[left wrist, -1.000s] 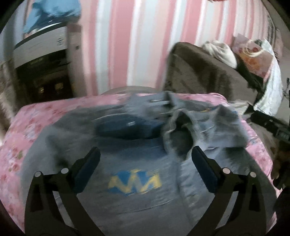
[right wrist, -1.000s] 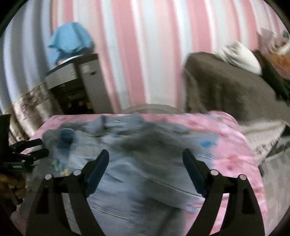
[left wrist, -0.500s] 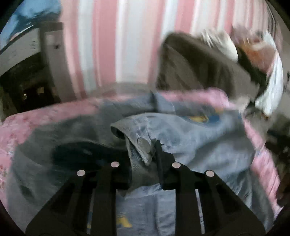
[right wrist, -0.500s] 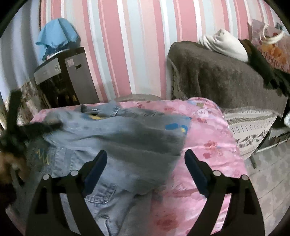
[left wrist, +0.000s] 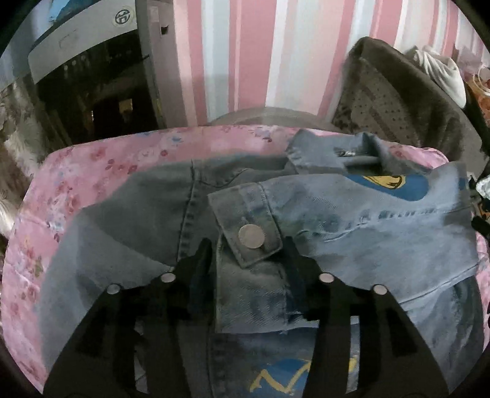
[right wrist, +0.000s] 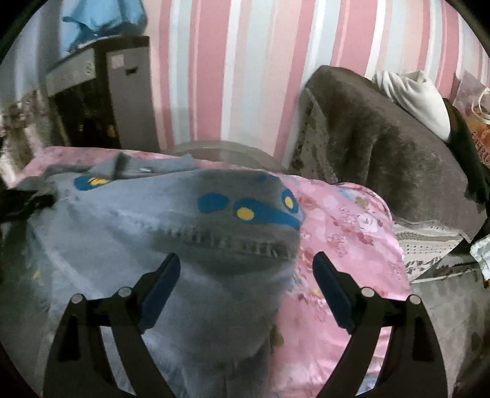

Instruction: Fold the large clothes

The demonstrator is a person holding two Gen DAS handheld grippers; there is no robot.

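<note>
A blue denim jacket [left wrist: 352,220] lies spread on the pink floral bed cover [left wrist: 92,171]. One sleeve is folded across it, and the cuff [left wrist: 242,211] with its metal button [left wrist: 251,236] points toward me. My left gripper [left wrist: 248,245] straddles that cuff. Its jaws are opening, and the cuff lies loose between the fingers [left wrist: 202,254]. In the right wrist view, my right gripper [right wrist: 245,258] hovers open over the jacket's [right wrist: 122,232] folded right edge, near blue and yellow patches [right wrist: 245,211]. Nothing is between its pads [right wrist: 159,281].
A dark cabinet [left wrist: 92,91] stands at the back left with a blue cloth [right wrist: 101,21] on top. At the back right, a brown blanket covers a sofa [right wrist: 382,137] with a white garment [right wrist: 413,95] on it. Pink cover [right wrist: 343,232] lies bare right of the jacket.
The left gripper shut on the sleeve cuff, carried it across the jacket, then parted its jaws so the sleeve lies folded over. The right gripper sank lower over the jacket's right edge, still open.
</note>
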